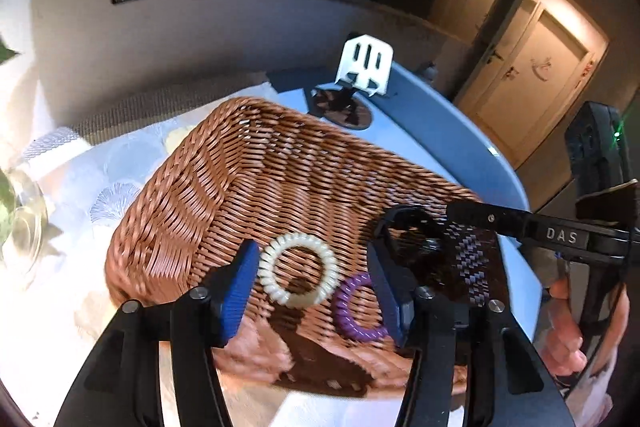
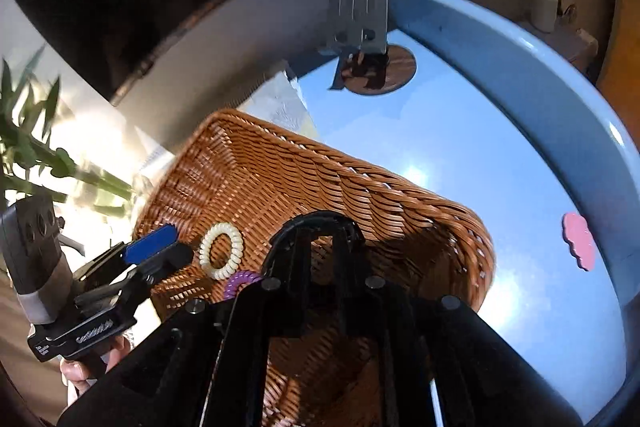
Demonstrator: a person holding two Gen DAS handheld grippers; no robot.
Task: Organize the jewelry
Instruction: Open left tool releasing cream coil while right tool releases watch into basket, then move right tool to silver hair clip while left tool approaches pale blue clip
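Left gripper [image 1: 312, 291] is over the wicker basket [image 1: 224, 195], jaws spread wide, gripping nothing. Cream spiral hair tie [image 1: 298, 269] lies on the basket floor between the blue pads [image 1: 240, 291], just beside the left one. Purple spiral hair tie [image 1: 360, 309] is at 4 o'clock of the cream one, touching or nearly so, partly behind the right pad.

Right gripper [image 1: 404, 227] reaches into the basket from 3 o'clock in the left view. In its own view its fingers [image 2: 316, 227] meet at the tips over the basket floor; nothing visible between them, and I can't tell if it is clenched.

Basket sits on a blue table [image 2: 460, 147], far end over a white cloth [image 1: 100, 187]. White stand [image 1: 366, 65] on a round wooden base at 12 o'clock of the basket. Pink cloud-shaped piece [image 2: 580, 241] on the table at 3 o'clock, well apart from the basket. Plant [image 2: 36, 147] at 9 o'clock.
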